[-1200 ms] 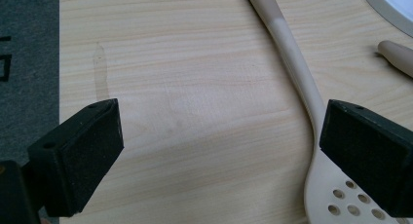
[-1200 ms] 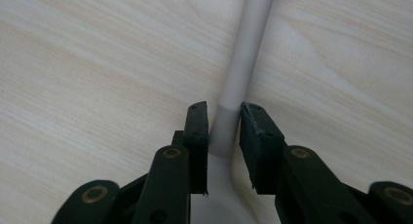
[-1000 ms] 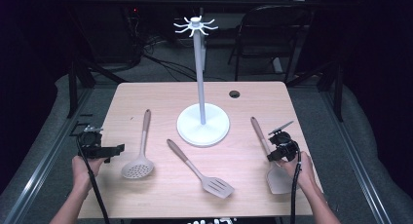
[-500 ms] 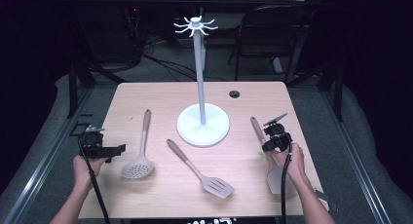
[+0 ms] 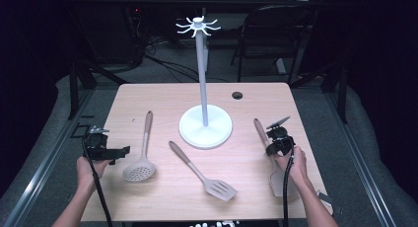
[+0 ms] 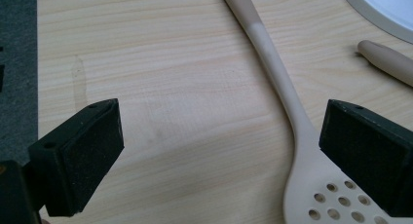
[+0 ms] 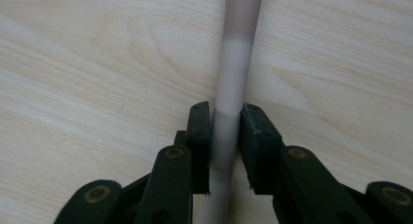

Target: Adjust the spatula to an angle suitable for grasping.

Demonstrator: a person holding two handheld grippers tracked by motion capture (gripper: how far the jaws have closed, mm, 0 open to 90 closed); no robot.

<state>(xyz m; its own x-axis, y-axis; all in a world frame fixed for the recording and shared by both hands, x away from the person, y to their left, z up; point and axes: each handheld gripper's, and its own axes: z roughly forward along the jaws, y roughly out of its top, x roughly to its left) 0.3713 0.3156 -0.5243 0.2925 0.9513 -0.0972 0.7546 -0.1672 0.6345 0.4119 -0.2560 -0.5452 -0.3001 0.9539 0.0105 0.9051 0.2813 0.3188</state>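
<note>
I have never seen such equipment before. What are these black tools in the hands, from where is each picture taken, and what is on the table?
A person sits at a wooden table and holds a hand-operated gripper in each hand; each gripper has two black jaws and its own small camera.

The high view looks down from above the person. The other two pictures come from the cameras on the grippers, looking along the jaws.

On the table stand a white utensil stand, a skimmer with holes, and a slotted turner.

The left gripper is open and holds nothing; its jaws hover beside the skimmer's handle.

The right gripper has just been closing, and its jaws now clasp the handle of a third utensil at the table's right side.
</note>
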